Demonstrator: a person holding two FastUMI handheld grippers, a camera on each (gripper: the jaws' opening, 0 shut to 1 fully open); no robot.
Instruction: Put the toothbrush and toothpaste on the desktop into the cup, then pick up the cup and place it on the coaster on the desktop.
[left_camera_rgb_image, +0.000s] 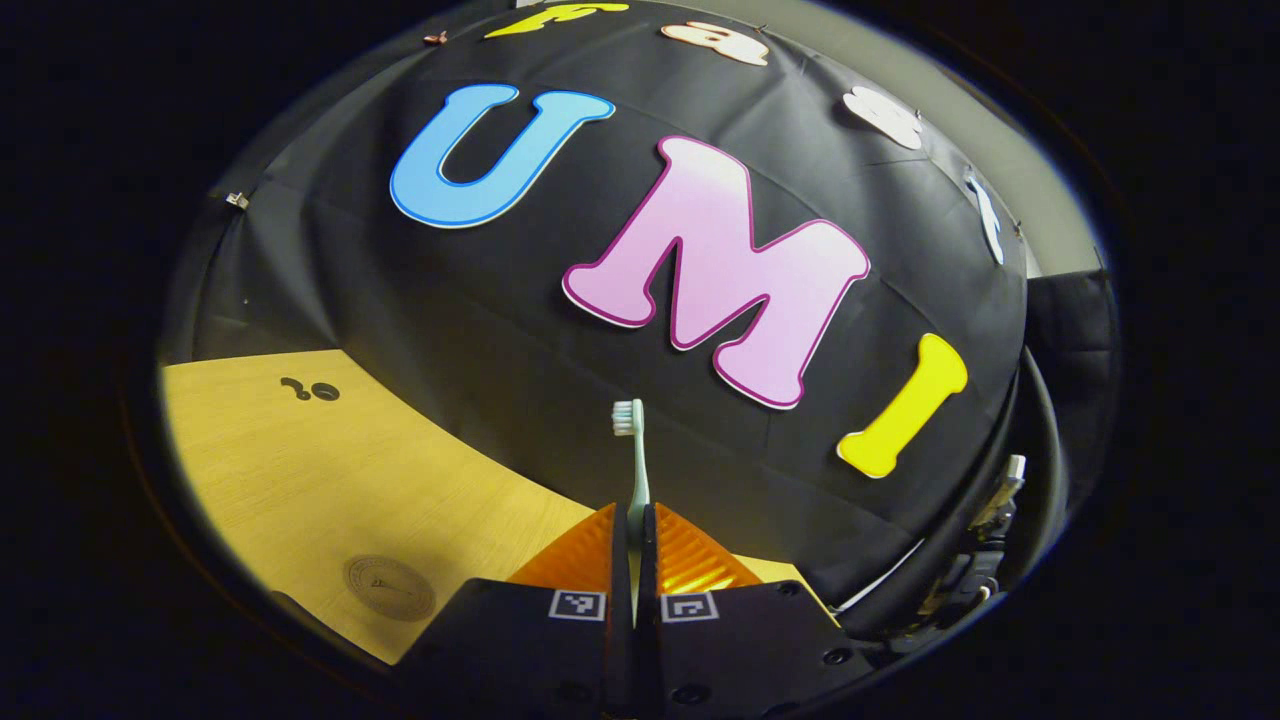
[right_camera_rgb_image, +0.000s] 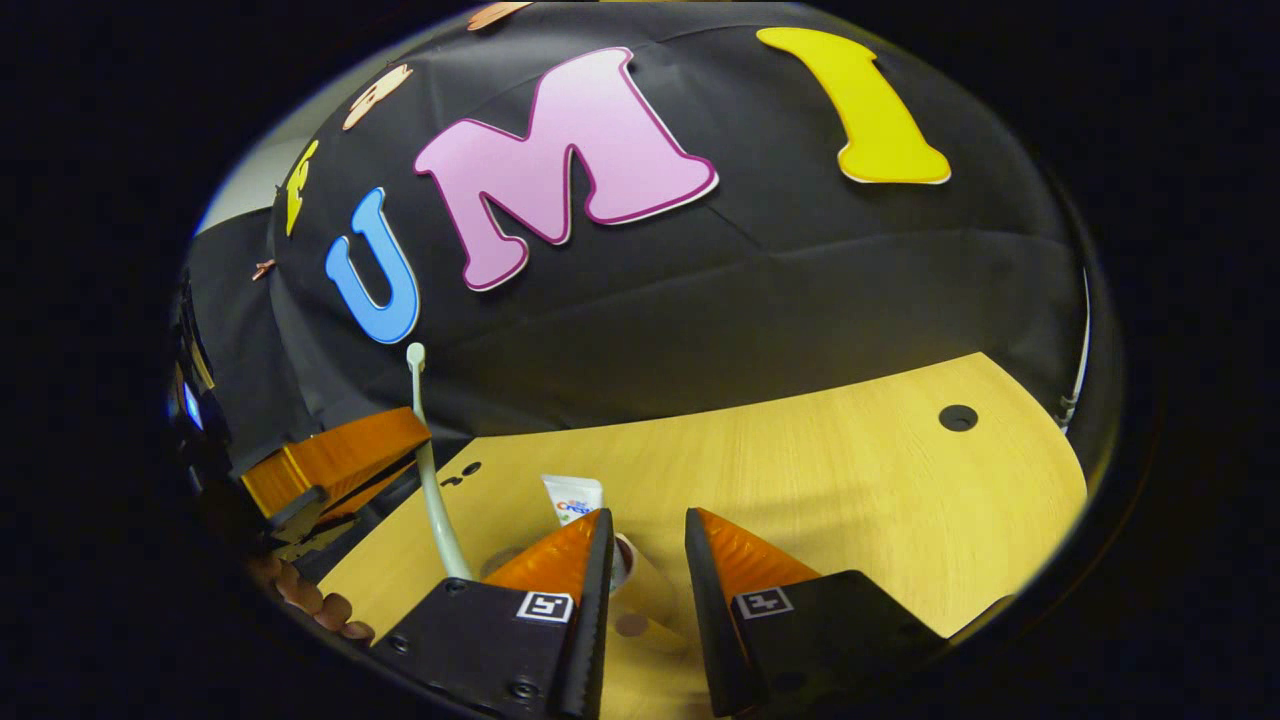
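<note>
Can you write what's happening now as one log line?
left gripper: shut on toothbrush, lifted | right gripper: open above toothpaste | desktop

Each tool (left_camera_rgb_image: 634, 560) has ribbed orange fingers (right_camera_rgb_image: 745, 555) on black bodies (square coded tags, dark screws).

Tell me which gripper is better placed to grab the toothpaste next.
Right. Its open gripper hangs right by the toothpaste on the desk, while the left gripper is shut on the toothbrush.

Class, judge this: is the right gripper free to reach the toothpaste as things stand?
Probably yes. The right gripper is open, and the toothpaste lies just ahead on the desktop, nothing between.
</note>
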